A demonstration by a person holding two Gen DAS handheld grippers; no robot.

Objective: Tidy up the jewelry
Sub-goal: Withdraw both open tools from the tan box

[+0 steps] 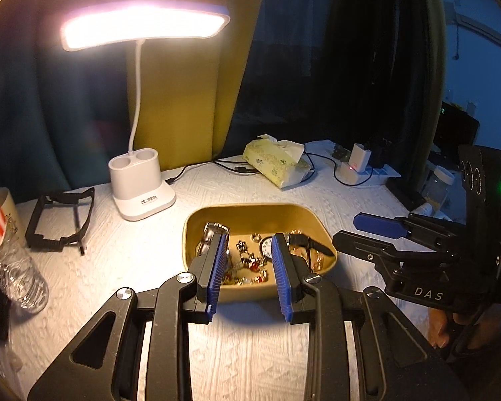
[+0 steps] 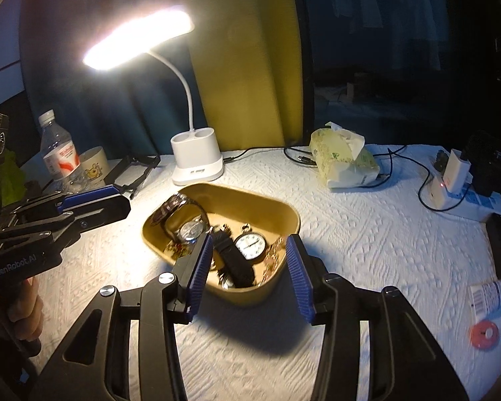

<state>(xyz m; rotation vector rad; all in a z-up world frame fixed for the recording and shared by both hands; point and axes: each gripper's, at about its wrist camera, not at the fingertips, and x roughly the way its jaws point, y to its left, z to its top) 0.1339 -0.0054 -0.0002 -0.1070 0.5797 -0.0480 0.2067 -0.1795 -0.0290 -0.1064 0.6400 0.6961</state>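
A tan oval tray point(image 1: 304, 215) point(image 2: 284, 209) sits mid-table and holds jewelry. In it lie a silver wristwatch point(image 2: 187, 225) point(image 1: 210, 234), a white-faced pocket watch point(image 2: 249, 242) point(image 1: 266, 245), a black strap point(image 2: 232, 255) and several small gold and red pieces point(image 1: 250, 264). My left gripper point(image 1: 248, 239) is open and empty, fingertips over the tray's near part. My right gripper point(image 2: 250, 237) is open and empty, fingertips over the tray's near rim. Each gripper shows in the other's view, the right one point(image 1: 377, 225) to the right of the tray and the left one point(image 2: 93, 200) to its left.
A lit white desk lamp point(image 1: 142, 188) point(image 2: 197, 163) stands behind the tray. A tissue pack point(image 1: 275, 163) point(image 2: 345, 160), cables and a charger point(image 2: 451, 180) lie at the back right. A water bottle point(image 2: 58, 148), a mug point(image 2: 95, 165) and a black frame point(image 1: 61, 220) sit left. A white textured cloth point(image 1: 243, 351) covers the table.
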